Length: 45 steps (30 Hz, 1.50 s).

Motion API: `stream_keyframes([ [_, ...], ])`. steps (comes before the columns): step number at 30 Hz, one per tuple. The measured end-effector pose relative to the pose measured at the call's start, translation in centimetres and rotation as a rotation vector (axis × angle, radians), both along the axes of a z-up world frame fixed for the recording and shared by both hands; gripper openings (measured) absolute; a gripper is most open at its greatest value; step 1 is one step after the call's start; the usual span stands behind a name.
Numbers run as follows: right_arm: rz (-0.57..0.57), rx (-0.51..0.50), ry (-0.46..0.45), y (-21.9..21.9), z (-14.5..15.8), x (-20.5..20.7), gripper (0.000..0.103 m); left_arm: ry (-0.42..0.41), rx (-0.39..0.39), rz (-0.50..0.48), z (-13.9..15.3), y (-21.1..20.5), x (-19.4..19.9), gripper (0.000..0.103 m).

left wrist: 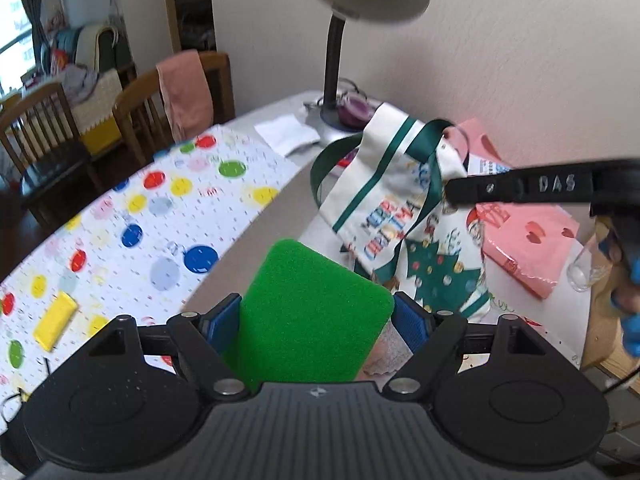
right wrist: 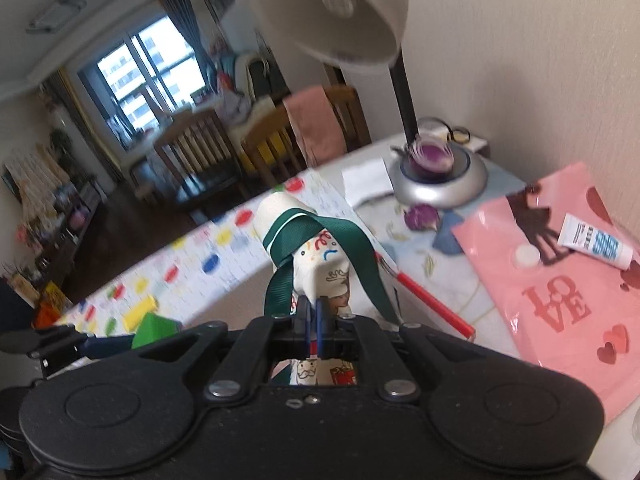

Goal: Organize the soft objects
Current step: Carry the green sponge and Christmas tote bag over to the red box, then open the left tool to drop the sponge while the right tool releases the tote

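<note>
- Gripping a green sponge [left wrist: 308, 312] between its blue pads [left wrist: 414, 322], the left claw [left wrist: 316, 320] was closed on it from both sides, the sponge standing up out of the claw above the desk [left wrist: 256, 236].
- Pinching the cloth of a Christmas tote bag [right wrist: 320, 268], the right claw [right wrist: 312, 320] had its fingers drawn almost together, with the bag's mouth lifted just ahead of them and a green ribbon handle [right wrist: 360, 256] draped over the top.
- In the left wrist view the same bag [left wrist: 400, 208] hung ahead and to the right of the left claw, and the right claw's black finger [left wrist: 520, 190] reached in from the right to meet it.
- To the left of the left claw lay a white mat with coloured dots [left wrist: 140, 216], and on it, well to the left, a yellow block [left wrist: 54, 320].
- To the right of the right claw a pink "LOVE" bag [right wrist: 560, 288] lay flat on the desk, with a white and blue tube [right wrist: 596, 244] resting on it.
- A red pen [right wrist: 432, 300] lay on the desk between the tote bag and the pink bag.
- Beyond both claws stood a desk lamp [right wrist: 344, 12] on a silver base [right wrist: 440, 188], with a purple candle jar [right wrist: 434, 158] on that base.
- Farther off, past the desk edge, a pink towel [left wrist: 186, 92] hung over a wooden chair [left wrist: 136, 116].
</note>
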State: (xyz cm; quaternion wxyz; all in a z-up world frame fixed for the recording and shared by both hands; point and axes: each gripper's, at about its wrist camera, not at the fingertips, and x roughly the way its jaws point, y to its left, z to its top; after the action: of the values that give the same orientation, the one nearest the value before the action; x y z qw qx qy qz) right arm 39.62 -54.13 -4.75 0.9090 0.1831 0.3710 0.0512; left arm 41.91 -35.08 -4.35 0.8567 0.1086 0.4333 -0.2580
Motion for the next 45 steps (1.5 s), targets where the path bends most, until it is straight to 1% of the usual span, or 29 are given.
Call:
stream_keyframes([
  [4,0.004,-0.009,0.027,0.2,-1.4,1.1,0.002,0.037,0.013,0.013,-1.7,-1.2,1.0,0.08],
  [12,0.012,-0.013,0.064,0.0,-4.3,4.2,0.002,0.063,0.058,0.003,-4.4,-3.4,2.5,0.081],
  [15,0.014,-0.012,0.09,-0.1,-5.5,4.9,0.002,0.075,0.086,-0.011,-5.4,-3.8,2.8,0.081],
  [18,0.011,-0.02,0.124,-0.2,-6.7,5.2,0.004,0.097,0.097,-0.01,-6.4,-4.0,3.1,0.081],
  [19,0.007,-0.019,0.132,-0.3,-7.0,5.2,0.006,0.102,0.101,-0.01,-6.6,-4.0,3.2,0.081],
  [20,0.005,-0.019,0.136,-0.3,-7.1,5.1,0.009,0.105,0.105,-0.012,-6.9,-4.1,3.2,0.081],
  [21,0.007,-0.02,0.138,-0.4,-7.2,5.1,0.01,0.108,0.111,-0.014,-7.1,-4.2,3.2,0.081],
  [22,0.014,-0.017,0.144,-0.4,-7.3,5.0,0.014,0.108,0.117,-0.015,-7.3,-4.2,3.2,0.081],
  [24,0.019,-0.014,0.154,-0.6,-7.4,5.0,0.018,0.102,0.134,-0.018,-7.6,-4.4,3.2,0.082],
  [26,0.031,-0.033,0.156,-0.5,-7.3,4.8,0.022,0.087,0.145,-0.025,-7.9,-4.5,3.2,0.082],
  [27,0.045,-0.031,0.162,-0.5,-7.2,4.8,0.024,0.084,0.144,-0.025,-7.9,-4.5,3.1,0.082],
  [29,0.068,-0.019,0.166,-0.4,-7.1,4.6,0.035,0.083,0.135,-0.021,-7.9,-4.4,3.1,0.083],
  [34,0.113,-0.032,0.145,0.1,-6.2,3.9,0.042,0.075,0.091,-0.014,-7.3,-3.9,2.8,0.083],
  [37,0.125,-0.026,0.138,0.0,-5.7,3.4,0.043,0.061,0.069,-0.001,-6.8,-3.4,2.5,0.083],
  [42,0.149,-0.027,0.114,0.1,-4.8,2.4,0.049,0.059,0.014,0.02,-5.9,-2.5,1.9,0.084],
  [44,0.161,-0.028,0.103,0.2,-4.4,2.0,0.055,0.062,-0.002,0.035,-5.7,-2.1,1.8,0.084],
  [45,0.166,-0.029,0.096,0.3,-4.2,1.8,0.056,0.063,-0.013,0.04,-5.5,-1.8,1.7,0.084],
])
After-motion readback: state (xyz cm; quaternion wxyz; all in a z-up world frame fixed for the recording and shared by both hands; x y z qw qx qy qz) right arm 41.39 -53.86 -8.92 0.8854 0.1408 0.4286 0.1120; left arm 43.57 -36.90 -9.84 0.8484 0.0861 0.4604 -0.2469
